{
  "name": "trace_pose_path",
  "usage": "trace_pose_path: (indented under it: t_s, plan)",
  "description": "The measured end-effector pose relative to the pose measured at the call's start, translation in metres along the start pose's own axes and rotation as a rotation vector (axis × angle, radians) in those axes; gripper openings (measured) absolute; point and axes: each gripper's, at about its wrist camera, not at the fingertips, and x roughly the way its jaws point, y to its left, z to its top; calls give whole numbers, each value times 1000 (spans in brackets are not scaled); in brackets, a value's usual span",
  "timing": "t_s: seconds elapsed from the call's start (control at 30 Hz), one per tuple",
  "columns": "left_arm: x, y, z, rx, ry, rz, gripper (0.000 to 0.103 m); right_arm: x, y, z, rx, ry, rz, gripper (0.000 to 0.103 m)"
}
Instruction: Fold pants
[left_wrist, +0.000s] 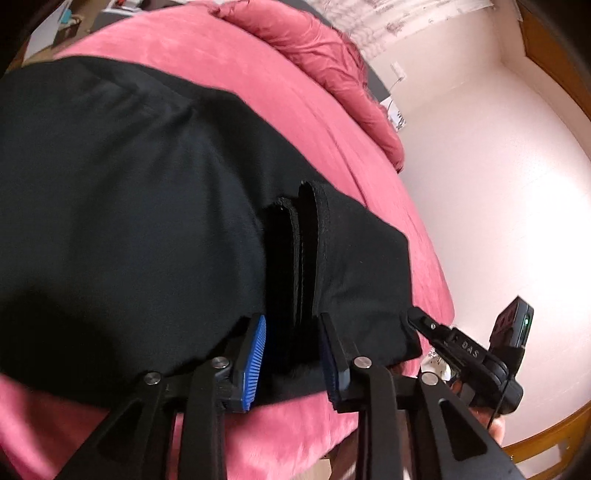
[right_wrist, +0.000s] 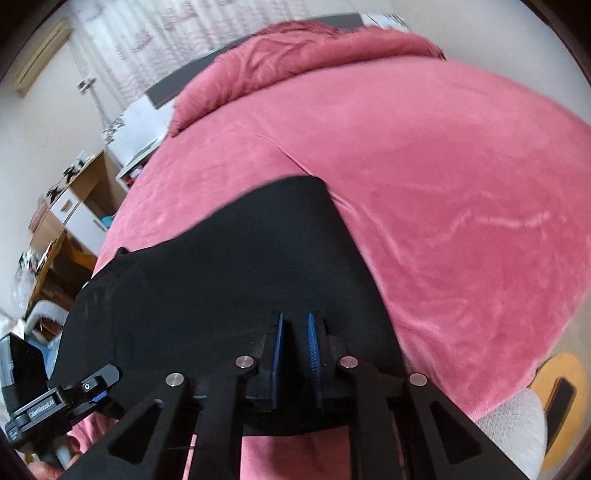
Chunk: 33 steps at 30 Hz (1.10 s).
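Black pants (left_wrist: 129, 206) lie on a pink bed cover (left_wrist: 229, 74). In the left wrist view my left gripper (left_wrist: 293, 332) has its blue pads on either side of a stack of folded black hems, holding the pants' near edge. My right gripper shows there as a black body (left_wrist: 469, 354) at the right corner of the fabric. In the right wrist view the pants (right_wrist: 221, 266) spread ahead, and my right gripper (right_wrist: 295, 332) has its blue pads close together on the black cloth's near edge.
A bunched pink duvet (left_wrist: 332, 59) lies at the head of the bed. The pale floor (left_wrist: 498, 184) is to the right in the left wrist view. Wooden shelves and a desk (right_wrist: 70, 206) stand left of the bed. A wooden stool (right_wrist: 561, 387) is at lower right.
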Motion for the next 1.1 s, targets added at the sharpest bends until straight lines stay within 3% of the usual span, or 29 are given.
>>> trace_pose_path:
  t_s: [0.1, 0.23, 0.37, 0.43, 0.47, 0.53, 0.67, 0.77, 0.87, 1.0, 1.1]
  plan:
    - [-21, 7, -8, -27, -32, 33, 29, -3, 27, -1, -70, -11, 47, 15]
    - [-46, 34, -19, -153, -59, 57, 29, 12, 62, -7, -119, 31, 122, 15]
    - [-70, 55, -18, -209, -83, 77, 29, 33, 99, -16, -169, 64, 166, 15]
    - [-82, 57, -20, -217, -98, 95, 30, 56, 116, -26, -182, 161, 199, 15]
    - [-88, 58, -22, -223, -109, 118, 30, 63, 121, -32, -180, 180, 187, 18]
    - [-96, 59, -19, -255, -132, 160, 33, 60, 129, -39, -197, 128, 144, 19]
    - [-117, 79, -22, -388, -213, 205, 43, 50, 125, -44, -176, 116, 155, 20]
    - [-135, 103, -19, -459, -272, 169, 48, 43, 115, -45, -99, 117, 209, 23]
    - [-141, 123, -14, -534, -310, 142, 48, 39, 115, -48, -102, 116, 226, 28]
    - [-138, 139, -4, -575, -339, 140, 48, 42, 118, -49, -116, 113, 218, 28]
    - [-142, 145, 8, -564, -366, 180, 48, 47, 117, -48, -107, 116, 221, 28]
